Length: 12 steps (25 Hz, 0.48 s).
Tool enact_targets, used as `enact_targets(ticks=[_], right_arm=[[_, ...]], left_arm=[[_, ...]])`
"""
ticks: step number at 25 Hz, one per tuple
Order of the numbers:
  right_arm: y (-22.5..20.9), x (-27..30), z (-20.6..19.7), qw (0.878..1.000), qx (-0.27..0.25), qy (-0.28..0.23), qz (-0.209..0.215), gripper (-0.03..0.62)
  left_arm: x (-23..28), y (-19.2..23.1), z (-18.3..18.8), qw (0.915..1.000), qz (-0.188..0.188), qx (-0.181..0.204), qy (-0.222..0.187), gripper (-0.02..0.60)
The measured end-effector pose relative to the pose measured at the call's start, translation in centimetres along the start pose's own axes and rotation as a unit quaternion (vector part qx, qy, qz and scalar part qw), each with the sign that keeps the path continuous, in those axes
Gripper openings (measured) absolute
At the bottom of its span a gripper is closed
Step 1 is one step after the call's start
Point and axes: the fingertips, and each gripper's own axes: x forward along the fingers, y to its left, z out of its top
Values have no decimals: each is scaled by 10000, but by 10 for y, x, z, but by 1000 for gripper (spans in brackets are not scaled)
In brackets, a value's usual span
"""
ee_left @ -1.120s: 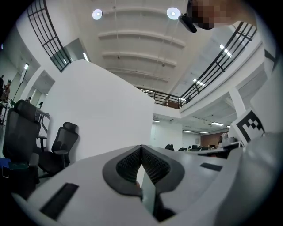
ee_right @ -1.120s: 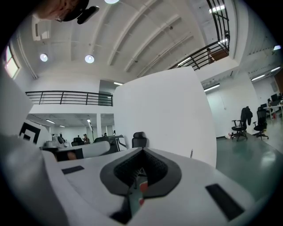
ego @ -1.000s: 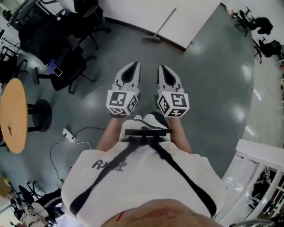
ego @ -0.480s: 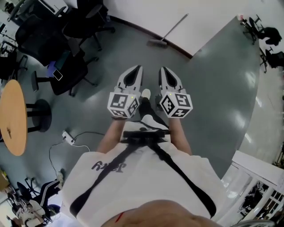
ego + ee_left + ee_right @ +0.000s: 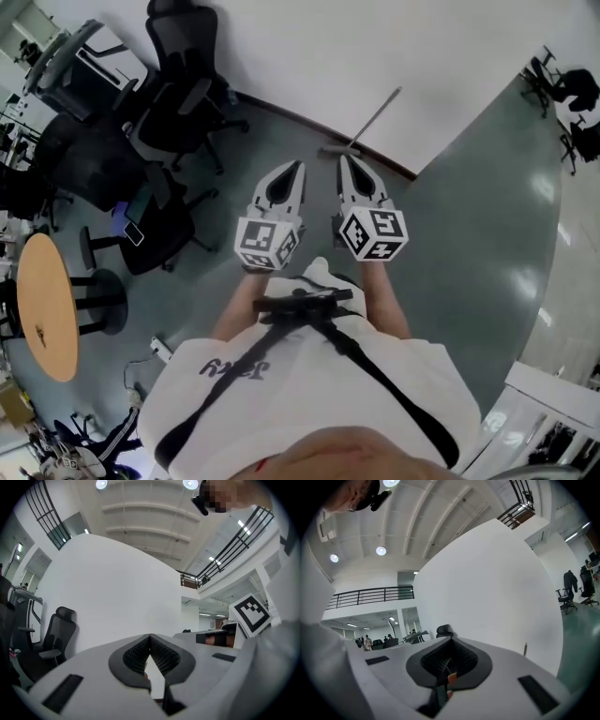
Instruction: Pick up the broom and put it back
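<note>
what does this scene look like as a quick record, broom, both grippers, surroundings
broom: leaning on the white wall, head on the grey floor, not held
left gripper: jaws together, nothing between them, pointing toward the wall
right gripper: jaws together, empty, beside the left gripper
office chairs: black, clustered at the left of the head view
round table: wooden top, far left
task state: broom not yet picked up
</note>
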Motion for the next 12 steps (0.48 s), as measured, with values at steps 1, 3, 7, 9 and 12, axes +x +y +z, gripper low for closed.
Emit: enact_targets(ticks=[1, 3, 7, 9, 12], right_arm=[[-10, 13, 3, 10000, 12, 15, -12, 5], [-27, 36, 1, 9998, 88, 151, -23, 5], [-50, 78, -9, 9984, 200, 526, 55, 5], [-60, 99, -9, 9981, 236, 573, 51, 5], [-71, 142, -11, 9981, 281, 546, 58, 5]], left_arm=[[17, 4, 0, 10000, -20, -9, 6, 12], [47, 13, -3, 10000, -29, -58, 64, 12], [95, 32, -10, 9996, 77, -149, 211, 12], [119, 46, -14, 9994, 75, -151, 289, 12], [156, 77, -14, 9996, 6, 31, 275, 12]])
